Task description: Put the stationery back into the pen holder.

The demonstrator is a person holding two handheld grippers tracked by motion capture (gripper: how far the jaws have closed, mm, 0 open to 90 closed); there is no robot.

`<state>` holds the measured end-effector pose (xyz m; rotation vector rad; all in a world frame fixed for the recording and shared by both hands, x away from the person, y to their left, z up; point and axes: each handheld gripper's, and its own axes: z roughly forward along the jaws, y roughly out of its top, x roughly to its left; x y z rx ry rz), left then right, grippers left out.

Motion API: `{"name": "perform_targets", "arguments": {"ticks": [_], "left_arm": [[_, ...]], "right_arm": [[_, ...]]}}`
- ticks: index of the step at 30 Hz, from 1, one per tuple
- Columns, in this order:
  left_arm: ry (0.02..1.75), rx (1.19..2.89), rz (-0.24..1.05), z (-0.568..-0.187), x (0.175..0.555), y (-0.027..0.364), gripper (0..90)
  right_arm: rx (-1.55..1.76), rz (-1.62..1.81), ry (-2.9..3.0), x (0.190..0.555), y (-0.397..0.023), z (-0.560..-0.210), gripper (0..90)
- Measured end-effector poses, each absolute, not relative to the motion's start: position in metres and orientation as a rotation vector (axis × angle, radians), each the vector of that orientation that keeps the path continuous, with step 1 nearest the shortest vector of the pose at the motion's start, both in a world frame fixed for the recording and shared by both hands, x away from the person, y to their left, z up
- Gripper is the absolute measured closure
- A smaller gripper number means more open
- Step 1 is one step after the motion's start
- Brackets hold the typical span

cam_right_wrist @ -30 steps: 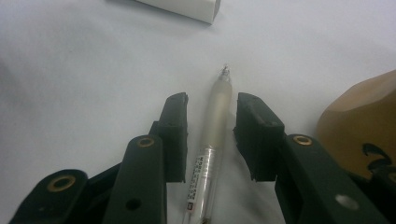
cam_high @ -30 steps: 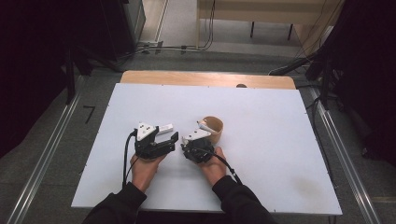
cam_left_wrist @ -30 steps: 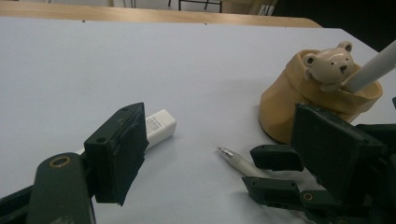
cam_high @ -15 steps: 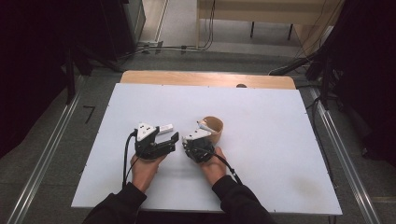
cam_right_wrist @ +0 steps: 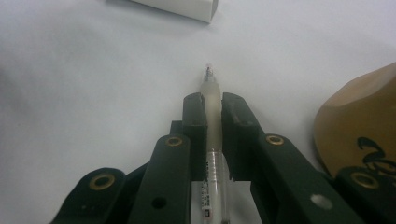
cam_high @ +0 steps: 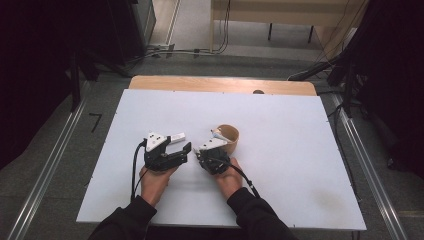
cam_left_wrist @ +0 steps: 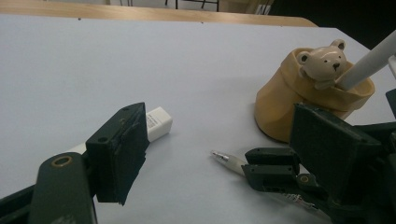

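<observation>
Right gripper (cam_right_wrist: 213,105) pinching a pen (cam_right_wrist: 213,121), its tip clear in the right gripper view; left gripper (cam_left_wrist: 219,154) spread.

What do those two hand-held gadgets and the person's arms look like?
Each hand carries a black gripper, the left gripper and the right gripper, each topped by a grey three-cornered plate. A black cable trails from each. Their jaws are flat black bars with brass-coloured rivets. The person wears dark long sleeves.

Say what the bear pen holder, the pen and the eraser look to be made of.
Bear pen holder: likely glazed ceramic; soft sheen, rounded moulded folds, painted bear face.
Pen: plastic; translucent frosted grip, clear barrel with a printed label, clamped in the right gripper.
Eraser: probably white rubber or vinyl with a paper sleeve; matte block.
</observation>
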<state>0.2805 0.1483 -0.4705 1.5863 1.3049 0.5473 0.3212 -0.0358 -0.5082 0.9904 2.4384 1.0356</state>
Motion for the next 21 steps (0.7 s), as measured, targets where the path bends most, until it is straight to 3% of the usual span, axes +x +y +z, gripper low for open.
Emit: {"name": "perform_targets", "arguments": {"ticks": [21], "left_arm": [[1.288,1.572,0.412,-0.467,0.267,0.145,21.8]], "right_arm": [[0.919,1.318,2.429,0.279,-0.086,-0.465,79.0]]}}
